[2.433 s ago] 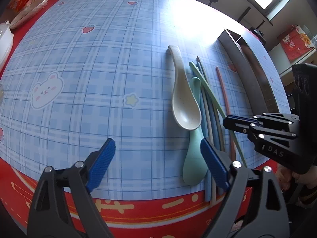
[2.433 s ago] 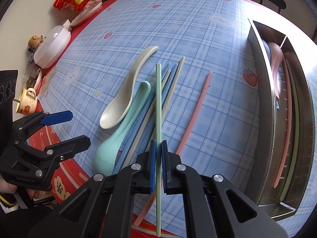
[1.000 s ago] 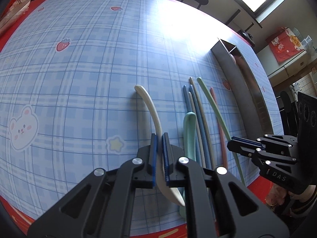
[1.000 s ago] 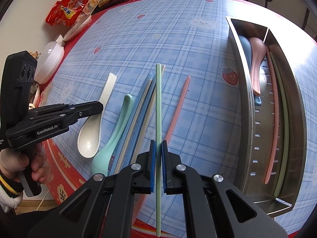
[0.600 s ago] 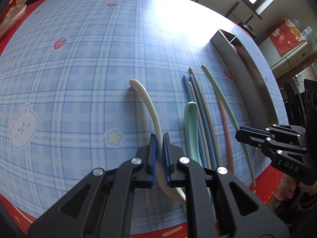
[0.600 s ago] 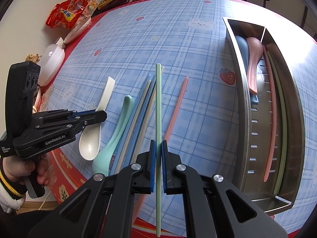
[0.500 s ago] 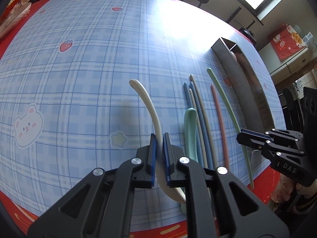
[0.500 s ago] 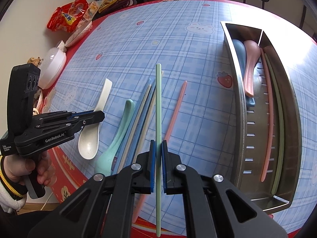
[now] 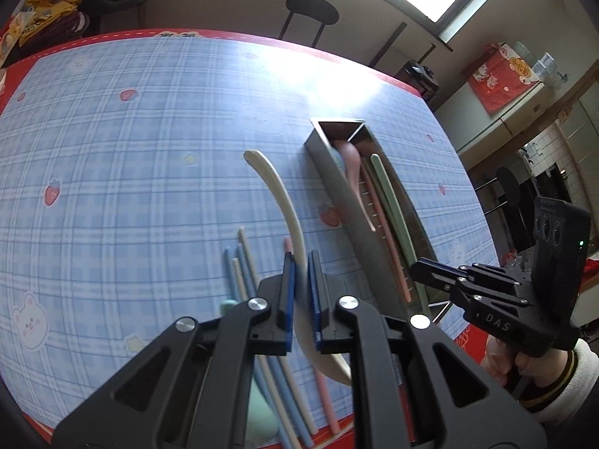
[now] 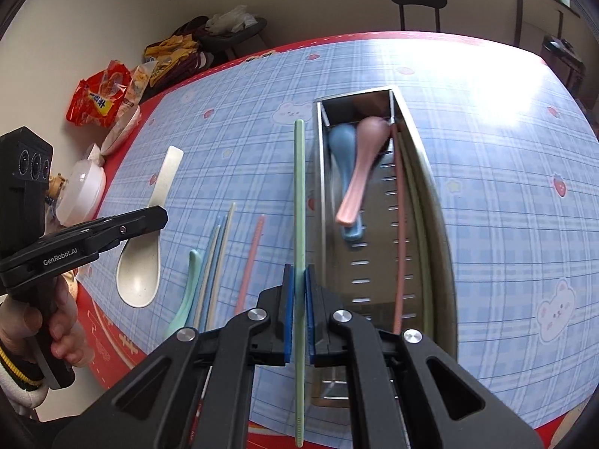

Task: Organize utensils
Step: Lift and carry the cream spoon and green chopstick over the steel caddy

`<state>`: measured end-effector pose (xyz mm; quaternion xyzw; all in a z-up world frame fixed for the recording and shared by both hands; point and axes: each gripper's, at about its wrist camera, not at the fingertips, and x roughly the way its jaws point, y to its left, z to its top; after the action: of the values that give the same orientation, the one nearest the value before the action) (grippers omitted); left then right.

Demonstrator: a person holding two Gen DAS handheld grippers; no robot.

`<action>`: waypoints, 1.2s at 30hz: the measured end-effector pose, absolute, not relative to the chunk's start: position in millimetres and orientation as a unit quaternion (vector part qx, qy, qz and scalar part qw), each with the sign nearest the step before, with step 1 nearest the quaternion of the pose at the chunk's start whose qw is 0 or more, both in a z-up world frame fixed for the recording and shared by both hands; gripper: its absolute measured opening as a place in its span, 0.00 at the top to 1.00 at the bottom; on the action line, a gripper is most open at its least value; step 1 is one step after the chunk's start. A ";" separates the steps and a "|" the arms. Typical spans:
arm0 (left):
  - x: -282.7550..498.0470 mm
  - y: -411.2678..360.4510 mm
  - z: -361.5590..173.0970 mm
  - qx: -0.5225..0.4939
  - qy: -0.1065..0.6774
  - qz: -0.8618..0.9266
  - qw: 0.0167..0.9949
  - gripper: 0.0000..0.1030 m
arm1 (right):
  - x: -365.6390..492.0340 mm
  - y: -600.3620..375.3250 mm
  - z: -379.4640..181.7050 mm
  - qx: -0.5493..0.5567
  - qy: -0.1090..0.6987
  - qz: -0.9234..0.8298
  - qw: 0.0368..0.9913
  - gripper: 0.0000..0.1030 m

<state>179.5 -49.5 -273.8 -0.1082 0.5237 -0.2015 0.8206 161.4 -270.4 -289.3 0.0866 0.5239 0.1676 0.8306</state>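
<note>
In the left wrist view, our left gripper (image 9: 301,299) sits at lower centre, its blue pads pinching the cream spoon (image 9: 279,202) by the handle, which curves up toward mid-frame. Below and left of the pads, loose chopsticks (image 9: 243,273) lie on the blue plaid bench (image 9: 131,172), with a mint spoon (image 9: 262,411) at the bottom edge. Right of centre the steel tray (image 9: 333,179) runs diagonally, holding a pink spoon (image 9: 352,164) and long pink and green sticks. At the far right our right gripper (image 9: 415,267) shows from the side, close by the tray's near end.

In the right wrist view, our left gripper (image 10: 161,217) enters from the left edge with the cream spoon (image 10: 144,262) in its grip, bowl down. The mint spoon (image 10: 189,284), pale chopsticks (image 10: 215,258) and a pink chopstick (image 10: 251,262) lie toward the centre. Our right gripper (image 10: 298,310) at bottom centre is pinched on a green chopstick (image 10: 299,194), which points straight up the frame just beside the steel tray (image 10: 434,202). Inside it rest a blue spoon (image 10: 342,149) and the pink spoon (image 10: 361,157).
</note>
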 end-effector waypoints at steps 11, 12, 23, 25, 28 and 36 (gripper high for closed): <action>233.4 -138.5 -284.2 -0.094 0.532 -0.251 0.803 0.89 | 187.6 -308.0 -299.2 0.077 0.528 0.138 0.834 0.94; 238.2 -142.7 -286.5 -0.091 0.535 -0.249 0.802 0.89 | 191.5 -309.5 -301.3 0.079 0.529 0.136 0.834 0.94; 276.3 -163.4 -304.9 -0.071 0.558 -0.231 0.794 0.89 | 214.6 -312.2 -316.0 0.094 0.534 0.135 0.829 0.94; 280.0 -166.8 -306.2 -0.066 0.561 -0.229 0.793 0.89 | 216.0 -313.2 -317.7 0.096 0.535 0.133 0.829 0.94; 283.8 -168.1 -309.4 -0.063 0.564 -0.226 0.792 0.89 | 217.4 -315.3 -319.6 0.099 0.535 0.129 0.829 0.94; 289.3 -173.3 -313.4 -0.056 0.571 -0.219 0.789 0.89 | 227.9 -313.8 -319.7 0.098 0.534 0.126 0.830 0.94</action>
<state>289.3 -173.3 -313.4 -0.0563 0.5709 -0.2192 0.7892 227.9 -313.8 -319.7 0.0977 0.5340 0.1259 0.8303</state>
